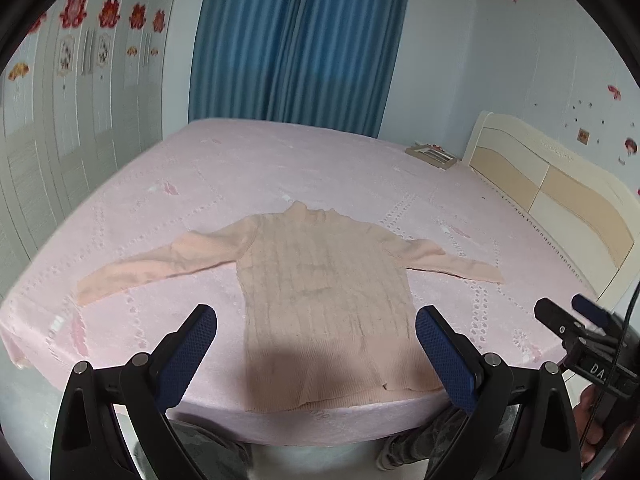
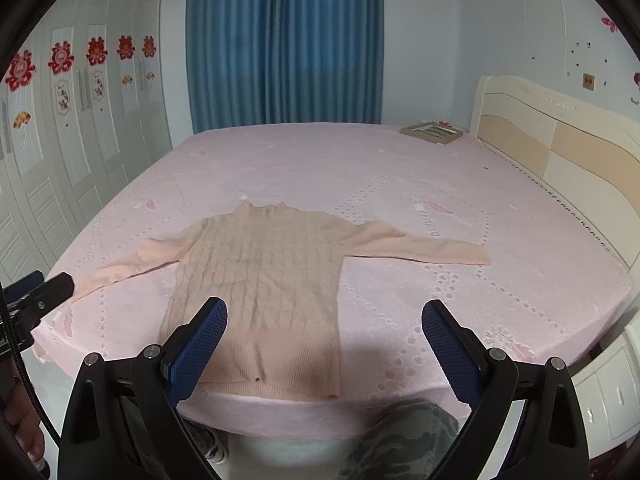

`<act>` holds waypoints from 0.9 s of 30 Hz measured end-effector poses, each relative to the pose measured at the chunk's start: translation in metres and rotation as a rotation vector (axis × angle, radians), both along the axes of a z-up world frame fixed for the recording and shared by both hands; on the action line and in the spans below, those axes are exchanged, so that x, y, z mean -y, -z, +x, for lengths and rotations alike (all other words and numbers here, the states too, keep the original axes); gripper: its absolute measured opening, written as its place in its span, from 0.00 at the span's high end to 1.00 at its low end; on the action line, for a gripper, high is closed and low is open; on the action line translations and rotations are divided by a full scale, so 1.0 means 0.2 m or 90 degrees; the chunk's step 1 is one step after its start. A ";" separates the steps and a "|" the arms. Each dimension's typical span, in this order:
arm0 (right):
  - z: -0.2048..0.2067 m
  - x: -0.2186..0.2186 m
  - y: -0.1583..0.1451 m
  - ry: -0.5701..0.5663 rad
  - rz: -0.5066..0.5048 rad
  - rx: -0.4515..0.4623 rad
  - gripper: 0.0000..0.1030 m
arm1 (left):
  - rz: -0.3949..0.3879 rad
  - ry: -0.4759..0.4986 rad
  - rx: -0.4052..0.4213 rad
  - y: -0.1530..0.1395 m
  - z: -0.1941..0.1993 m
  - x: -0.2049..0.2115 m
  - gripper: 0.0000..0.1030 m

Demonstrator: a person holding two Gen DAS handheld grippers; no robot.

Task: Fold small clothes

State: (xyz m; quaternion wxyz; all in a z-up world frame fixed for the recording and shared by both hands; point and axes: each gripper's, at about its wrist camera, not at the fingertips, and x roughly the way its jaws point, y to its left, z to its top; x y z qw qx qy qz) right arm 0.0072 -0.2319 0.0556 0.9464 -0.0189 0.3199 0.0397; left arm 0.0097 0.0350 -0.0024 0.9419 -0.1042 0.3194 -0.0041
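While the peach knitted sweater (image 1: 320, 304) is lying spread flat at the near edge of the pink bed (image 1: 240, 168), collar pointing far and both sleeves stretched out to left and right, no fold is showing in it, so the whole folding job appears to be waiting. Both the left gripper (image 1: 316, 344) and the right gripper (image 2: 324, 340) are hovering near the hem with jaws spread wide, gripping nothing and touching no cloth.
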 end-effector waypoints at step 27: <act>0.80 -0.21 0.74 -0.088 0.113 -0.132 0.10 | -0.228 -0.370 -0.192 1.10 0.46 -1.49 0.18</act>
